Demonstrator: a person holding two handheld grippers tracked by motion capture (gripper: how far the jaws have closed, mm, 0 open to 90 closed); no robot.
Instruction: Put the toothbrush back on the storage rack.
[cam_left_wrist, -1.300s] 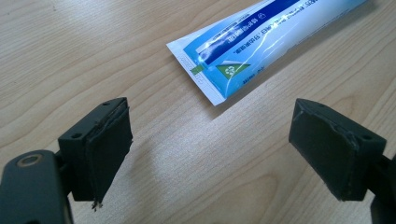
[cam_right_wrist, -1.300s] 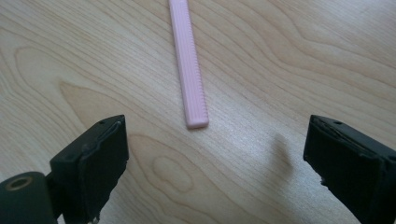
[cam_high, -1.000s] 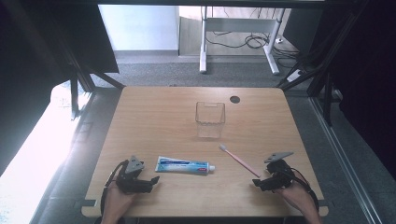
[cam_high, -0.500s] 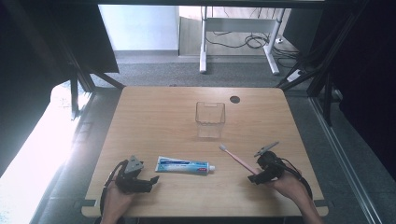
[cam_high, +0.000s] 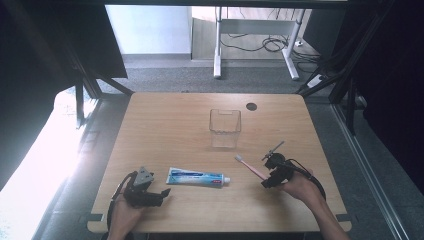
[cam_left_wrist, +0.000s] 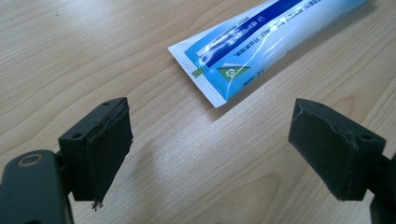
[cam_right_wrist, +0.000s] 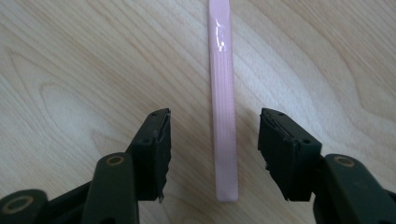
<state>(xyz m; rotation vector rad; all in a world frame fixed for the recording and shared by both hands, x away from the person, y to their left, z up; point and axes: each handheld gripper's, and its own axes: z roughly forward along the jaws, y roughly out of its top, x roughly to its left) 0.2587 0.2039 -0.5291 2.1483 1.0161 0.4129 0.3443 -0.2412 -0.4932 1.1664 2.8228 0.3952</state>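
Right gripper (cam_right_wrist: 214, 154): jaws apart, straddling the near end of the pink toothbrush handle, neither pad touching it.
Toothbrush (cam_high: 250, 167): flat on the wooden table (cam_high: 170, 130), near right, head pointing far-left toward the clear cup.
Left gripper (cam_left_wrist: 210, 158): wide open, holding nothing, low over the near-left tabletop.
Toothpaste tube (cam_high: 197, 177): lying flat between both grippers, crimped end just beyond the left jaws.
Clear plastic cup (cam_high: 225, 127): upright, centre of table.

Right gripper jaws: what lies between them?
The pink toothbrush handle lies on the table between the open right gripper, untouched by either jaw, as the right gripper view shows.
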